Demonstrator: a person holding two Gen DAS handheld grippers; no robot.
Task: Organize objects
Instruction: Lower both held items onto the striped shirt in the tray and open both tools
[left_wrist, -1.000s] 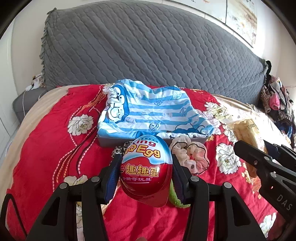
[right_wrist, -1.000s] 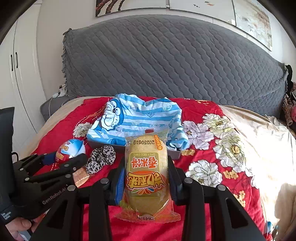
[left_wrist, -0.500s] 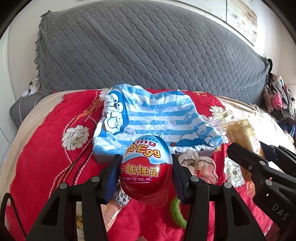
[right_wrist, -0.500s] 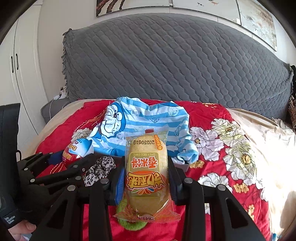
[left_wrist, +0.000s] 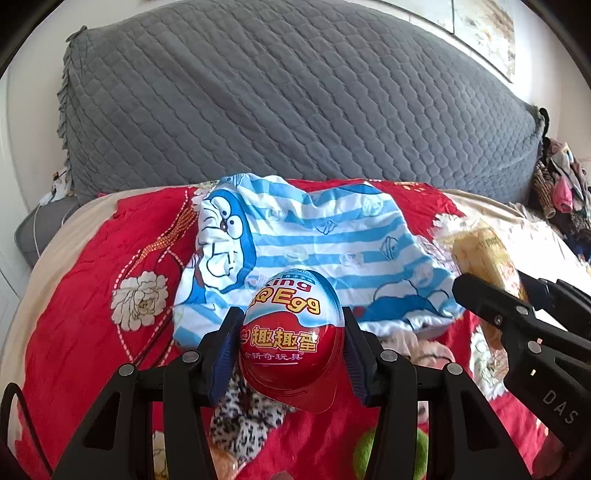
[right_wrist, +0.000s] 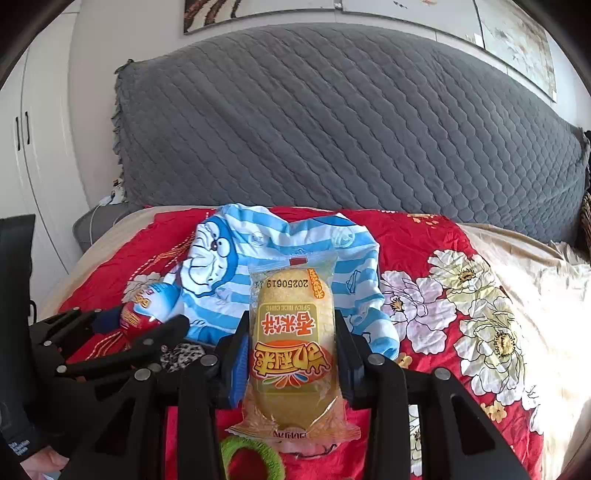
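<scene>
The toy egg (left_wrist: 291, 336) sits pinched in my left gripper (left_wrist: 291, 354), its blue pads pressed against both flanks of the red foil shell, and I hold it raised above the red floral bedspread (left_wrist: 92, 280). Ahead of it lies a blue striped cartoon cloth (left_wrist: 317, 236), draped over something I cannot make out. Below my fingers are a leopard-print scrunchie (left_wrist: 243, 421), a pale pink scrunchie (left_wrist: 424, 354) and part of a green hair ring (left_wrist: 364, 454). My right gripper (left_wrist: 491, 295) enters from the right edge with its packet.

From the right wrist, the rice cake packet (right_wrist: 293, 347) stands upright between my right gripper's pads, clamped at the middle of its soft wrapper, also lifted clear of the bedspread. The striped cloth lies just beyond it, the green hair ring directly beneath, and my left gripper with the egg close on the left.

I judge this a carry toward wherever these snacks belong, probably around the cloth. To do it well I should keep the two grippers from knocking each other, hold the egg squarely since its shell is smooth and curved, squeeze the packet no harder so the cake inside does not crumble, and lower each item fully before letting go.
</scene>
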